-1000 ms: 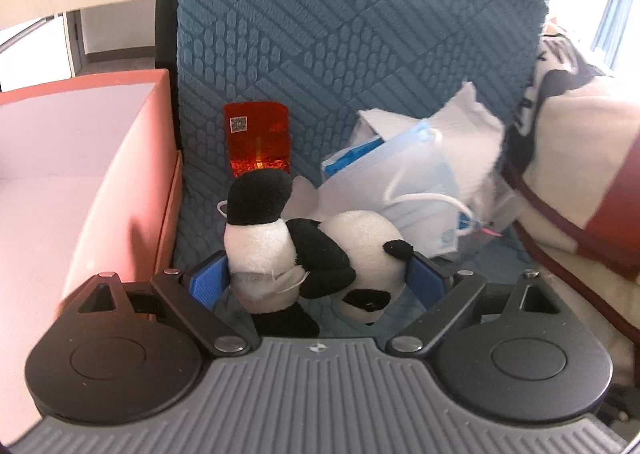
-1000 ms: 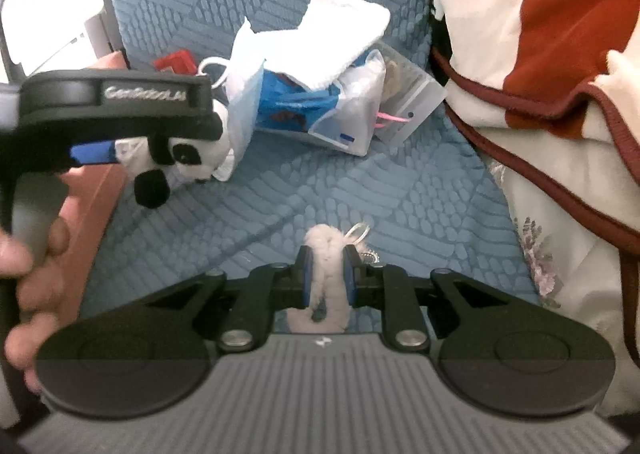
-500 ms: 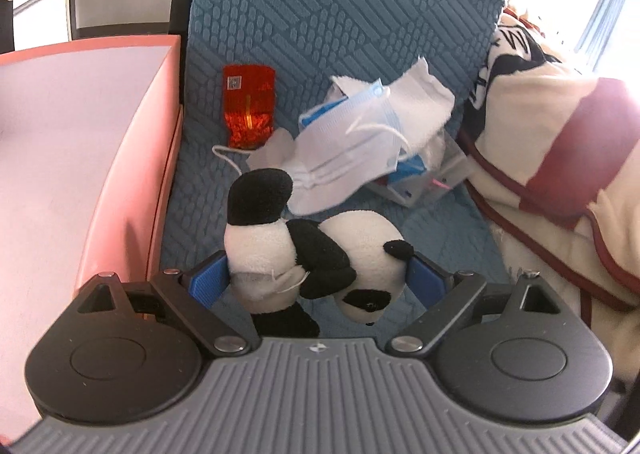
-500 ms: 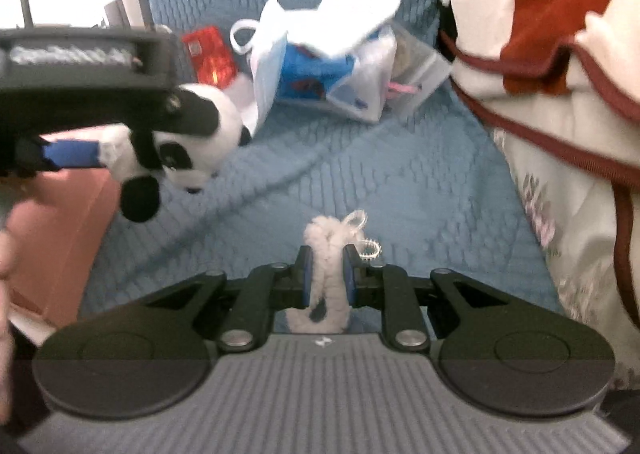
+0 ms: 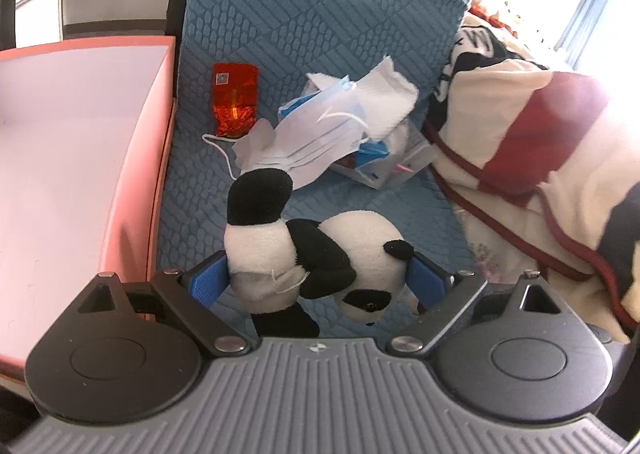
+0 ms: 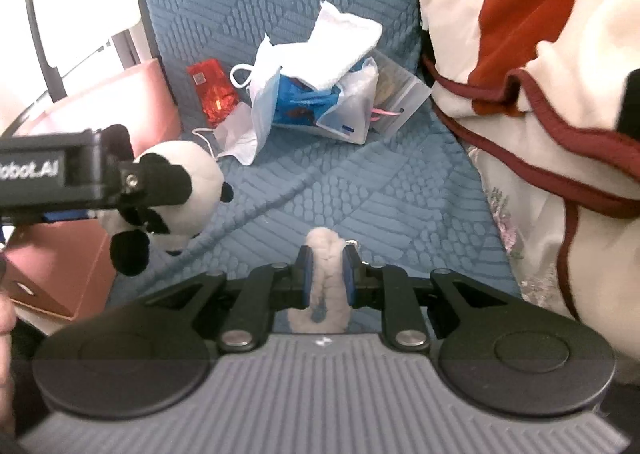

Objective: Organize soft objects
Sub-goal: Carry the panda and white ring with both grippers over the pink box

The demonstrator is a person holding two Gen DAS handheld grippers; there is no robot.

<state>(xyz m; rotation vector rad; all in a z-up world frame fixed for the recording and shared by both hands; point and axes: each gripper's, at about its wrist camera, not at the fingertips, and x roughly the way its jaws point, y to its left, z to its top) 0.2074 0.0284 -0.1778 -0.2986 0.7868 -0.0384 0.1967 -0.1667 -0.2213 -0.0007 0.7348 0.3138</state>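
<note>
Plush panda (image 5: 316, 254), clamped in the left gripper (image 5: 316, 274), has risen clear of the blue cushion (image 5: 360, 194) beside the pink box (image 5: 80, 158), while the right gripper (image 6: 325, 274) pinches a white fluffy keychain (image 6: 325, 254), both ready for stowing.

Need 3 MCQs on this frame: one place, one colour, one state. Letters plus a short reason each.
1. Where does the red foil packet lie?
A. in the pink box
B. on the blue cushion, beside the face mask
C. on the blanket

2. What colours is the plush in the left claw?
A. brown and tan
B. all grey
C. black and white

3. What is the right claw doing?
A. shut on a white fluffy charm
B. open, with nothing in it
C. shut on the face mask

Key: 1 B, the packet rests on the blue cushion by the face mask. 2 C, the panda toy is black and white. 3 A, both pads press the white fluffy charm.
</note>
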